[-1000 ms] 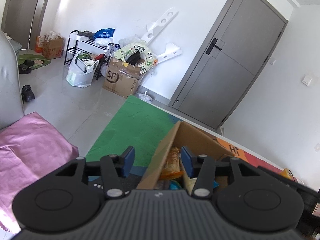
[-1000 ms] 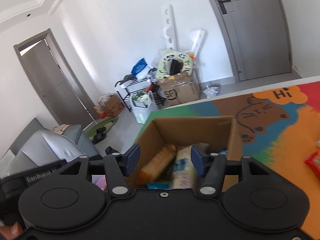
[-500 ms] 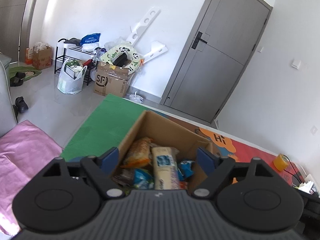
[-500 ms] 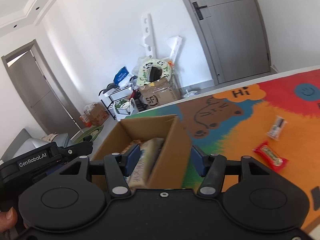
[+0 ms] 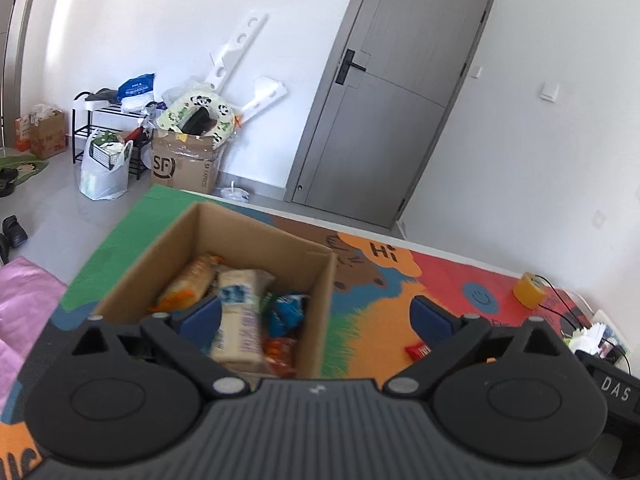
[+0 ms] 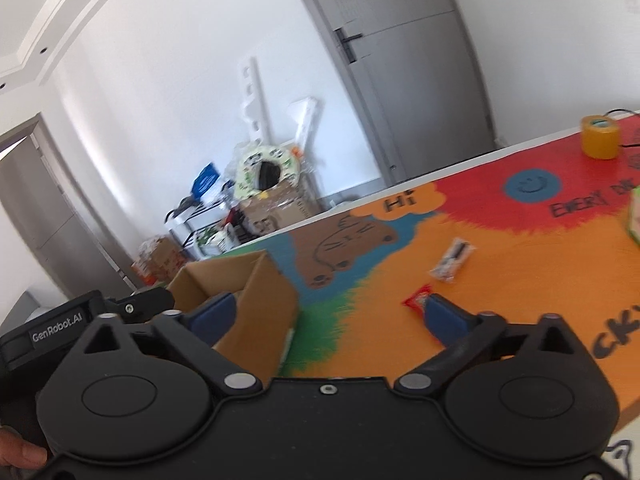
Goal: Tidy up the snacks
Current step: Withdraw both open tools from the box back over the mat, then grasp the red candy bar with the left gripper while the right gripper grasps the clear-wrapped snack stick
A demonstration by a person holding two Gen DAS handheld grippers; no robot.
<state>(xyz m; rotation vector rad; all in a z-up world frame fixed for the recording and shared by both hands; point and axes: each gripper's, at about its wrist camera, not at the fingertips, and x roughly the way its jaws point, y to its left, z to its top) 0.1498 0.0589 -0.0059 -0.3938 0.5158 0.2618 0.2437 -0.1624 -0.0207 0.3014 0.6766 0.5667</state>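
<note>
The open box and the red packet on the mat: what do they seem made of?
The open box looks like plain corrugated cardboard: matt brown walls, raw cut edges. The red packet looks like glossy plastic film, judging by its sheen and crimped end, though blur leaves that uncertain.

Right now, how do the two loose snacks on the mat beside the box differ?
The red snack packet is bright red and lies nearer the cardboard box; the pale snack packet is whitish with dark print and lies farther out on the orange. The red one is partly hidden behind a gripper finger; the pale one shows whole. Both lie flat on the play mat, outside the box.
</note>
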